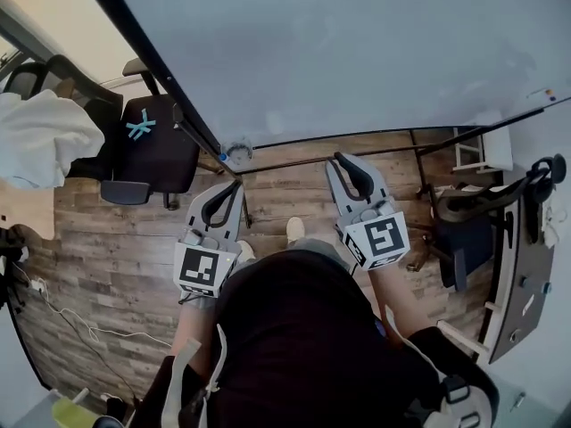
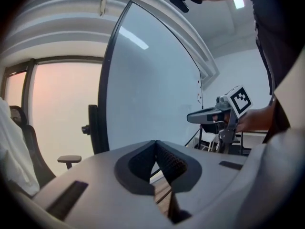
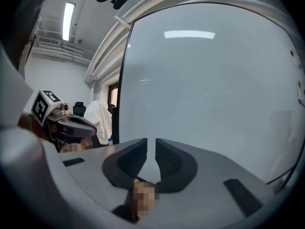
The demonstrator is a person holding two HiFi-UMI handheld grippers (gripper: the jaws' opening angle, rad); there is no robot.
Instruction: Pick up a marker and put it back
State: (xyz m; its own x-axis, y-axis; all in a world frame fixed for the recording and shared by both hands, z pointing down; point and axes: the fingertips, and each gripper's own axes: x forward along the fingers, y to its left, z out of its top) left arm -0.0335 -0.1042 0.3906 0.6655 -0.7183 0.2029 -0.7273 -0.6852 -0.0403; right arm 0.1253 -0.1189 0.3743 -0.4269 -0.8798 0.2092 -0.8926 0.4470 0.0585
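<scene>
Marker: can't pick one out in any view. Left gripper [image 1: 235, 184] is up in front of the whiteboard [image 1: 357, 52], jaws pressed tip to tip, nothing btwn them. Right gripper [image 1: 340, 158] sits beside it, jaws all but together w/ only a hairline slit, empty too. Both point toward the board's lower edge, neither touching it.

Board surface is blank, pale grey-white, black frame. Ceiling strip light [image 3: 68, 14] overhead, a similar bar of light reflected on the board. A small red dot [image 3: 291, 53] near the board's right edge. At the board's lower left corner, a small bottle w/ blue cap [image 1: 237, 152].

Floor [image 1: 107, 257] is wood plank, w/ a thin cable [image 1: 71, 319] trailing across it at left. Black office chair [image 1: 152, 145] left of the board, and a white cloth [image 1: 40, 136] draped over the seat next to it. Second dark chair [image 1: 473, 208] at right. Window [image 2: 52, 113] glows warm beside the board.
</scene>
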